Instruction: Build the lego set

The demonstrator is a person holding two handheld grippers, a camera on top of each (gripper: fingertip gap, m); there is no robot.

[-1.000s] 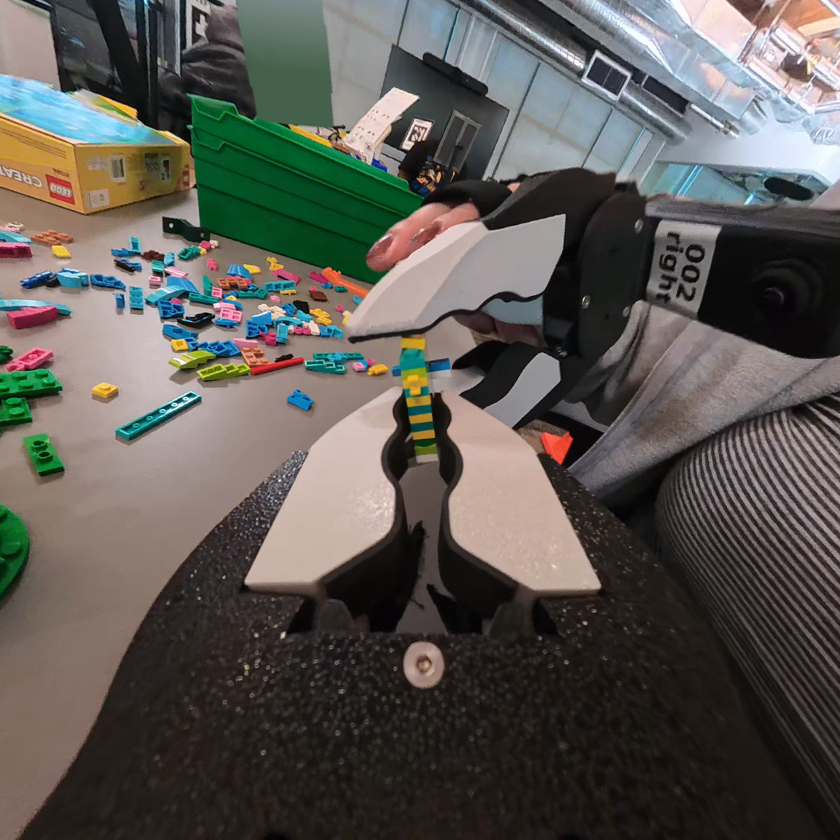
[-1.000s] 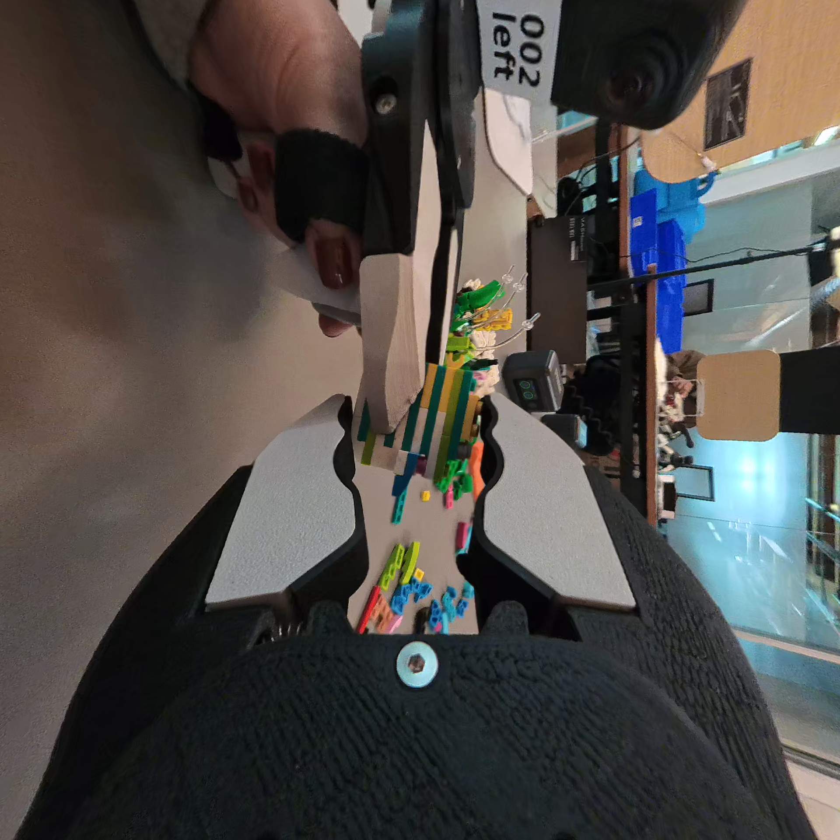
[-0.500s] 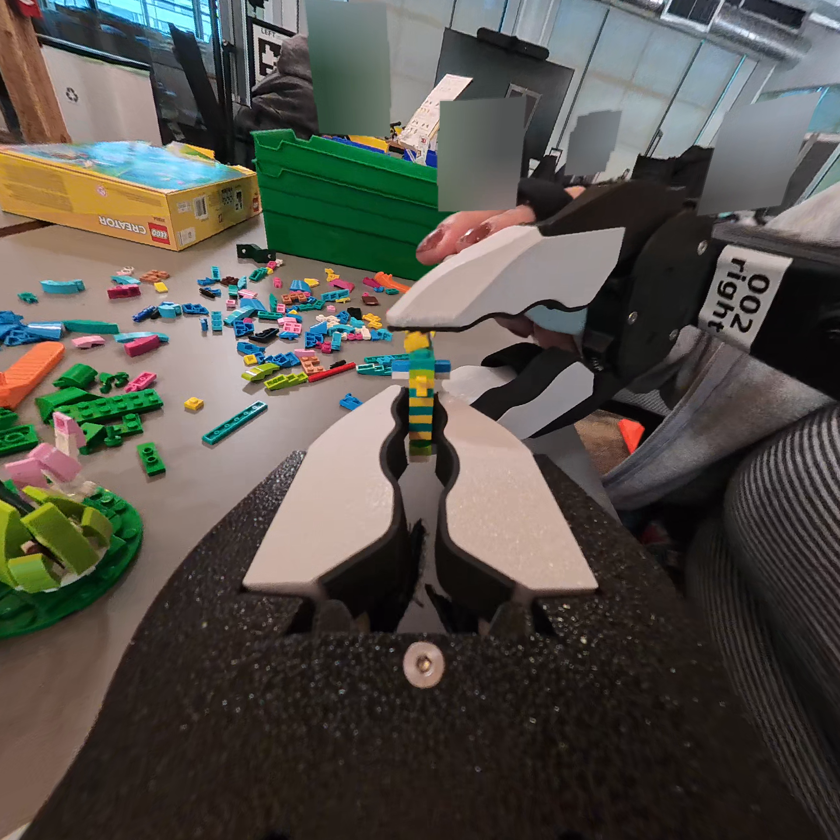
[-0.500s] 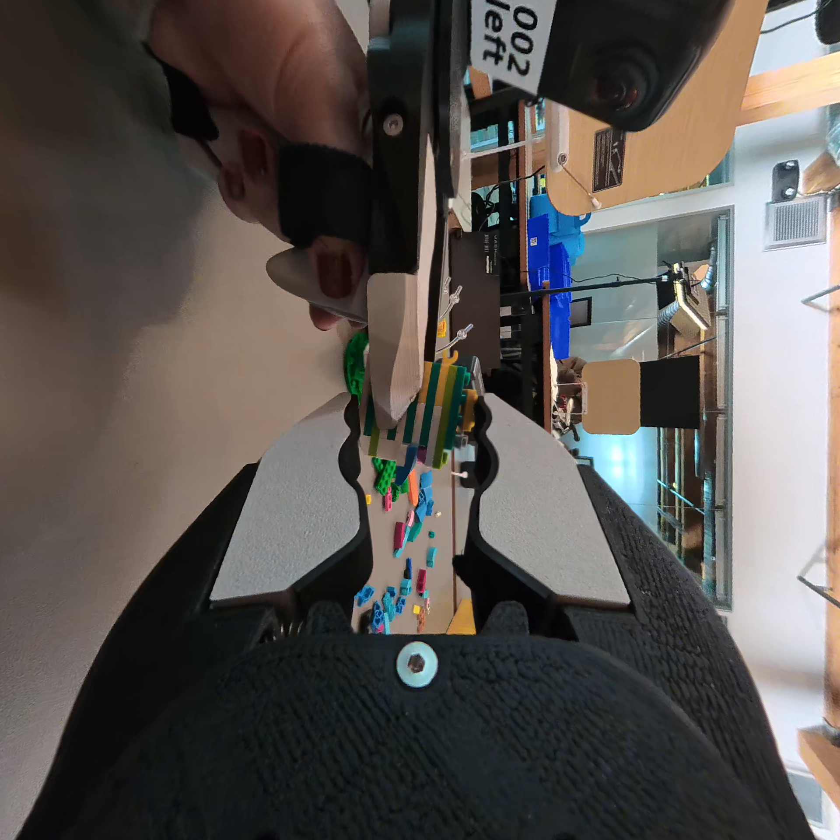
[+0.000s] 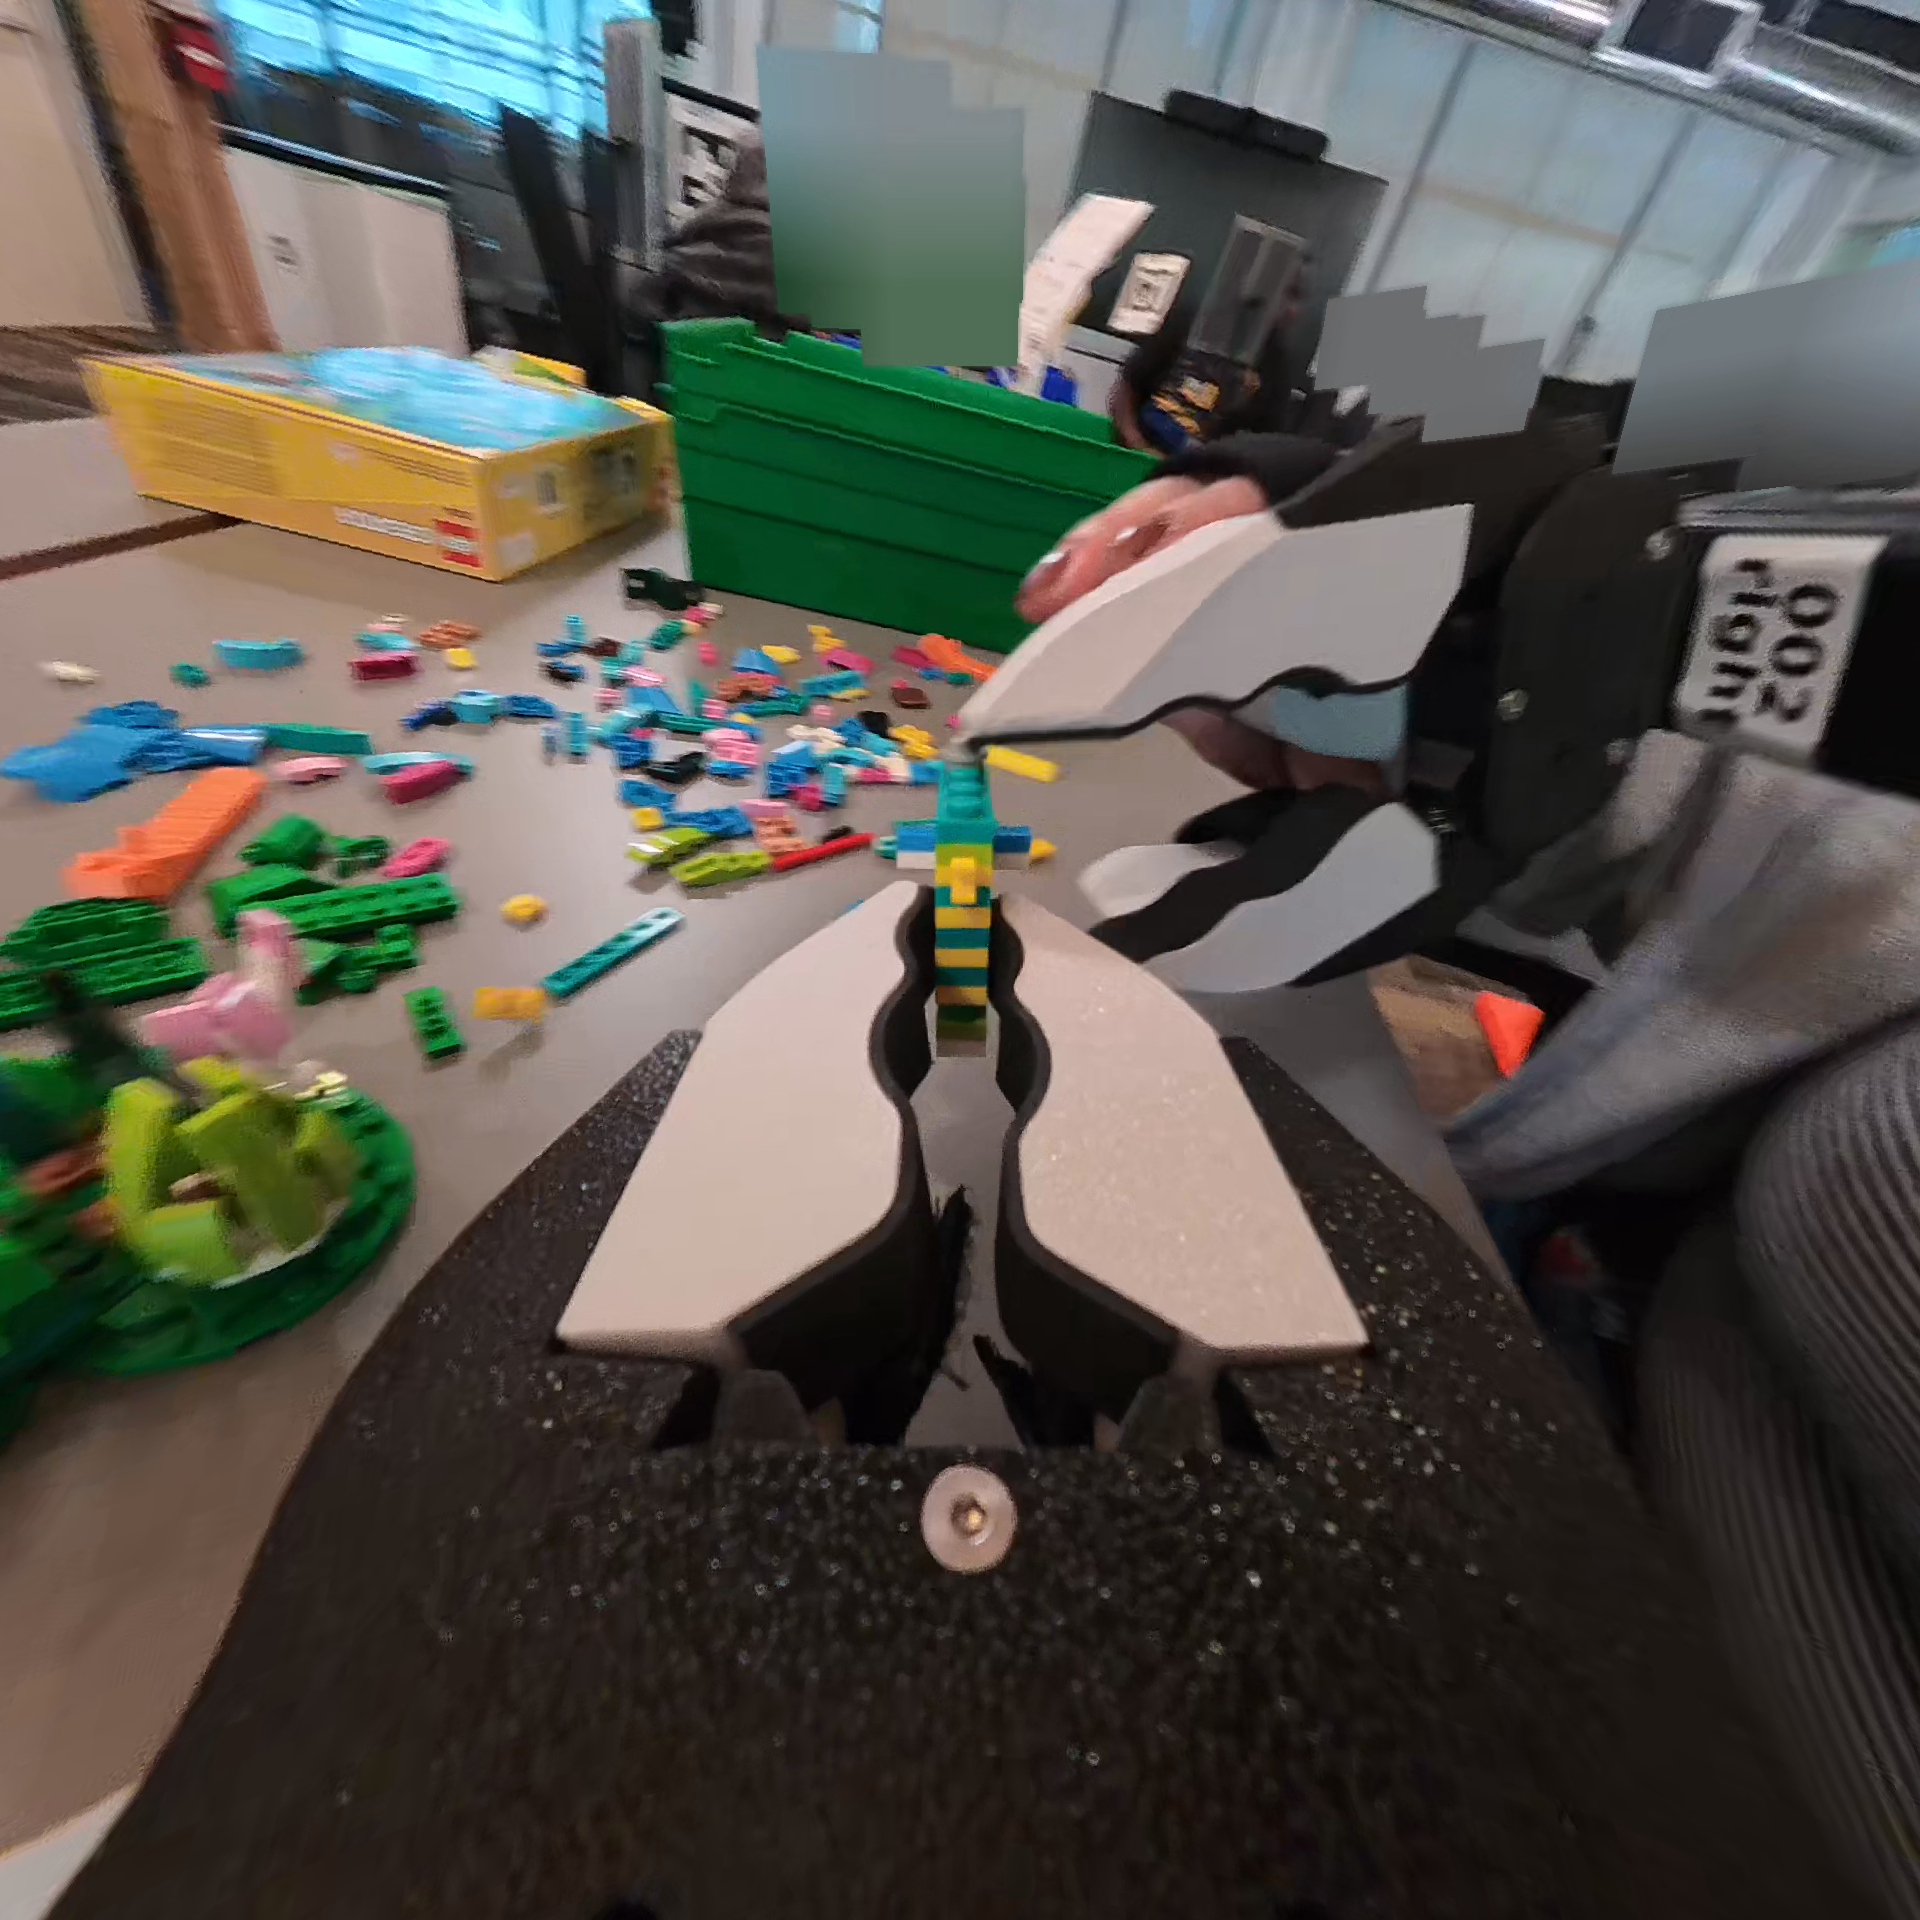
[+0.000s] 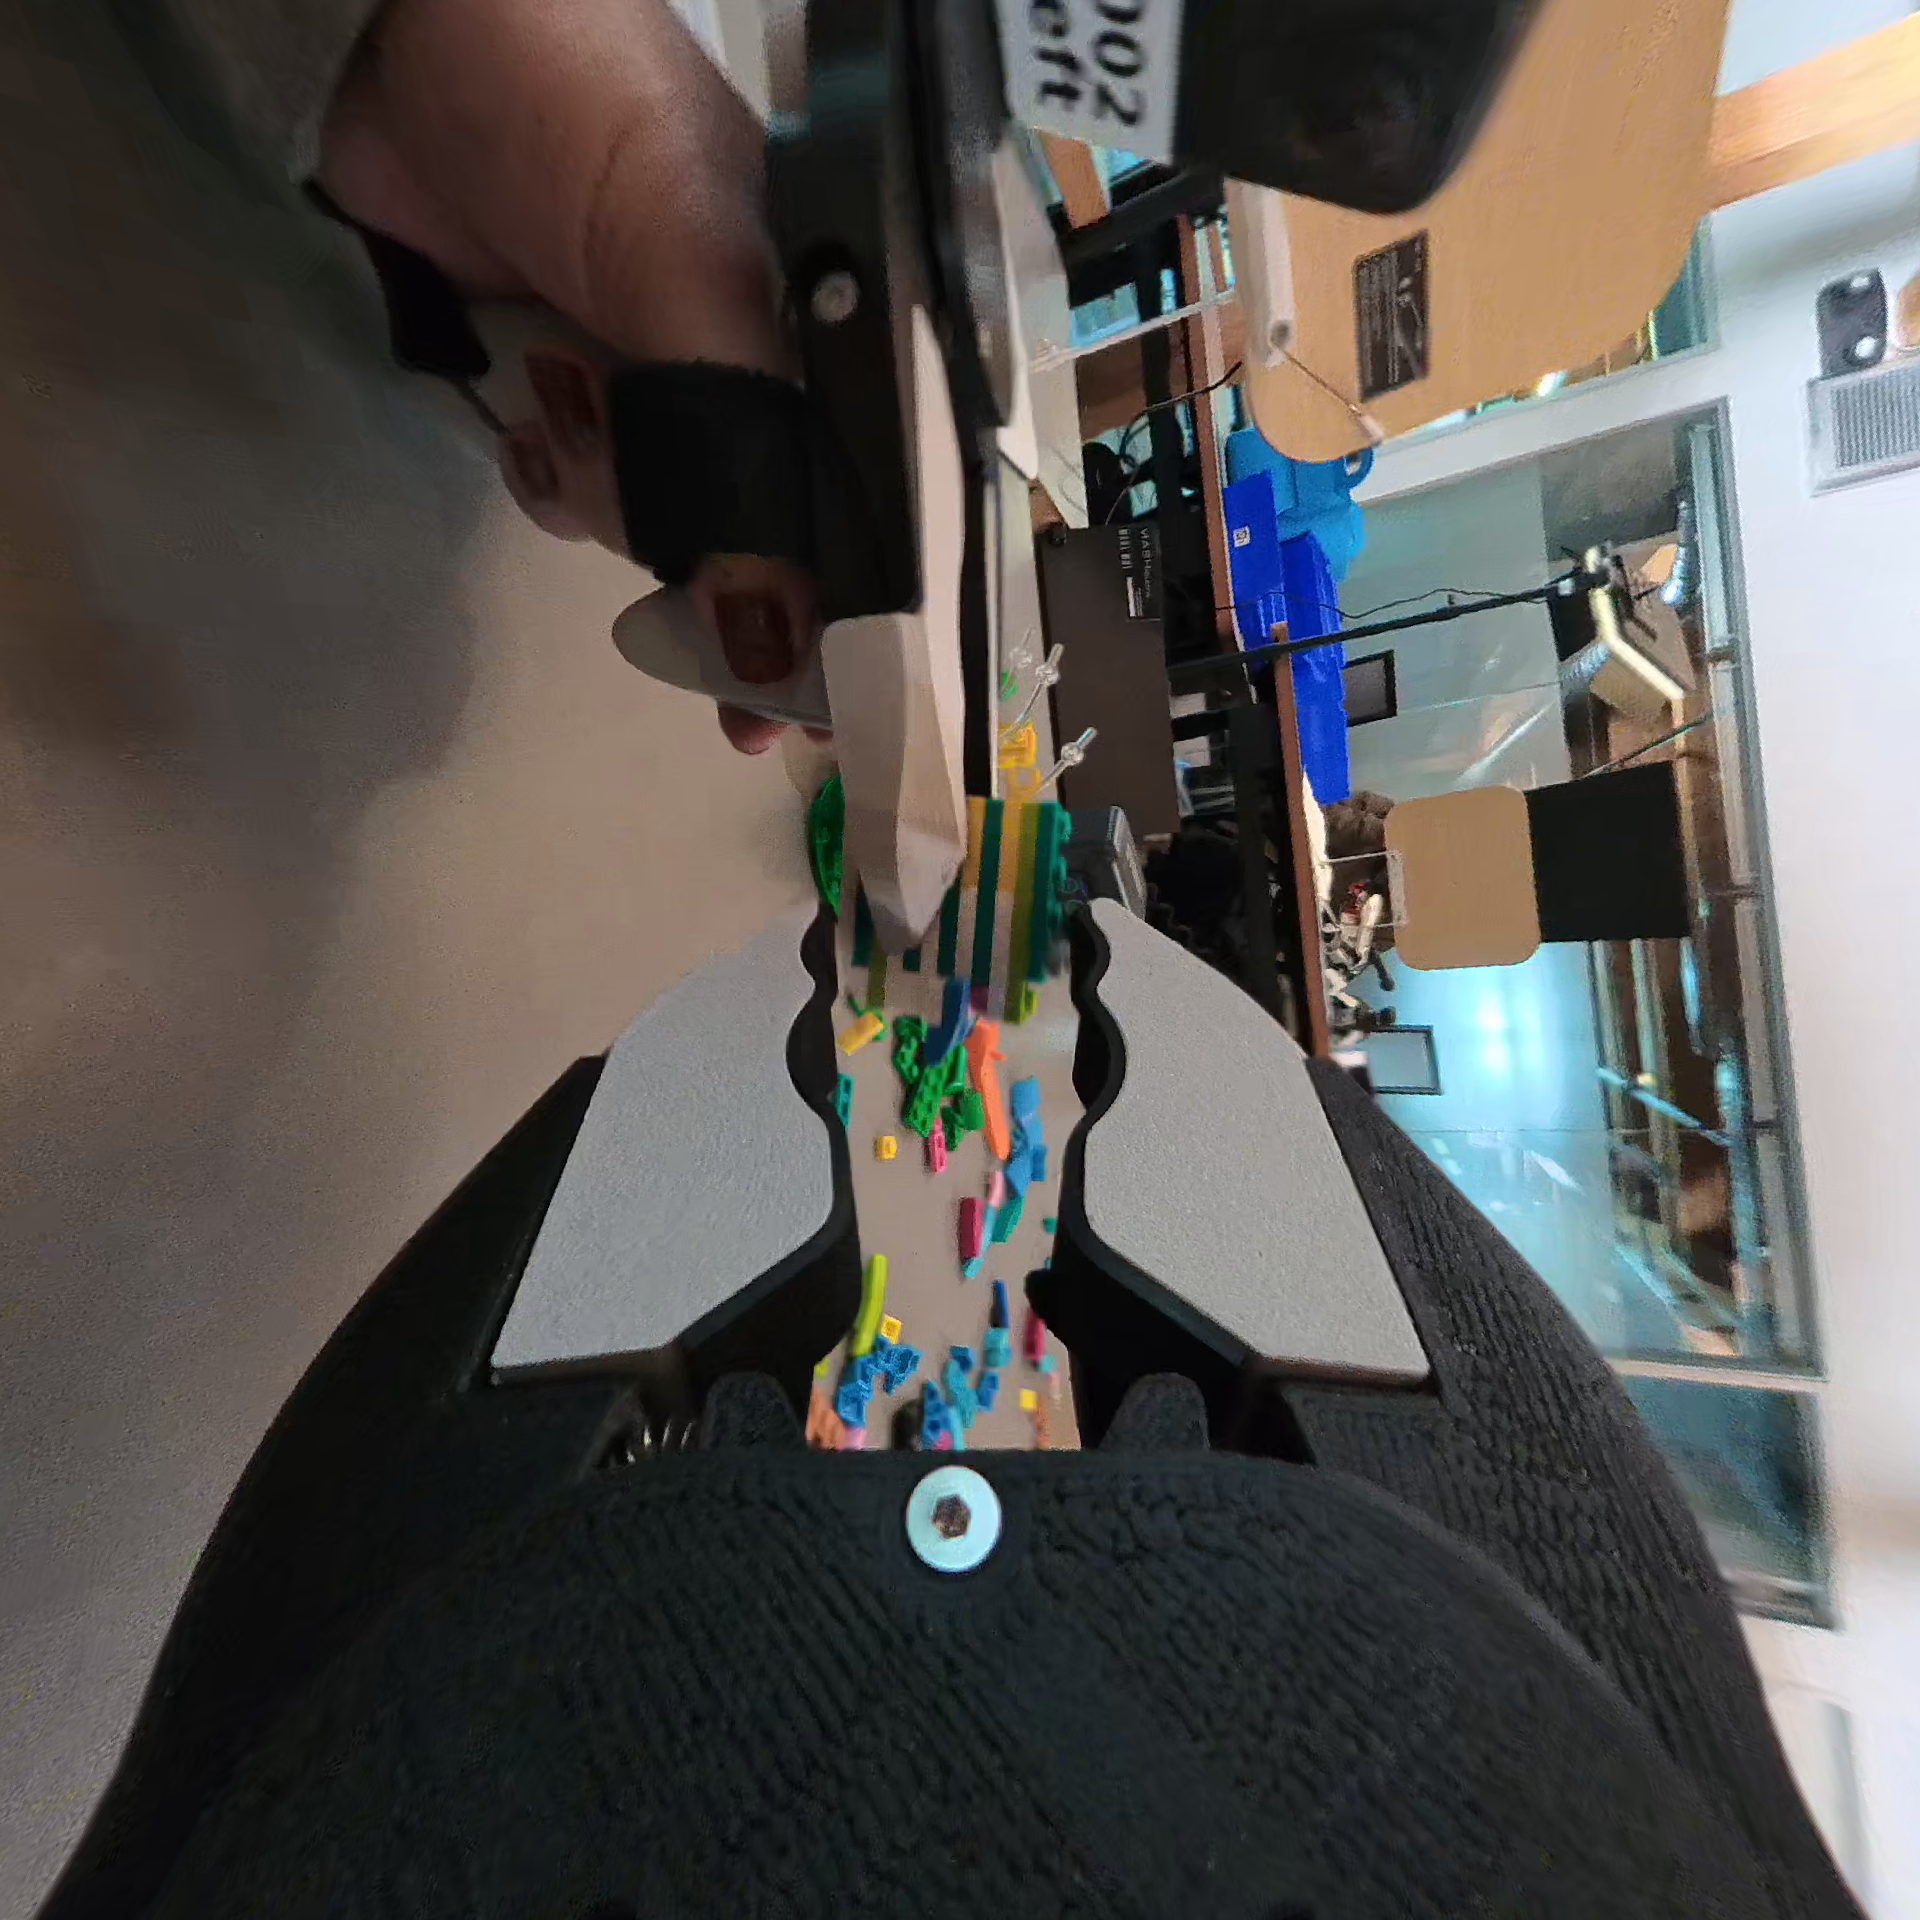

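Striped lego stack [image 5: 961,935] pinched centre-frame by left gripper [image 5: 958,925]; right gripper [image 6: 948,925] gapes empty, one finger [image 5: 1195,634] touching the top. Next: press down squarely.

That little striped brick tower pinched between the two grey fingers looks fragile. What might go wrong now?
Two guesses. The left gripper clamps only the lower part of the striped tower, while the open right gripper has one finger on its top, so a push off-centre could snap layers apart or tip it out. Anything dropped could get lost among the loose bricks on the table.
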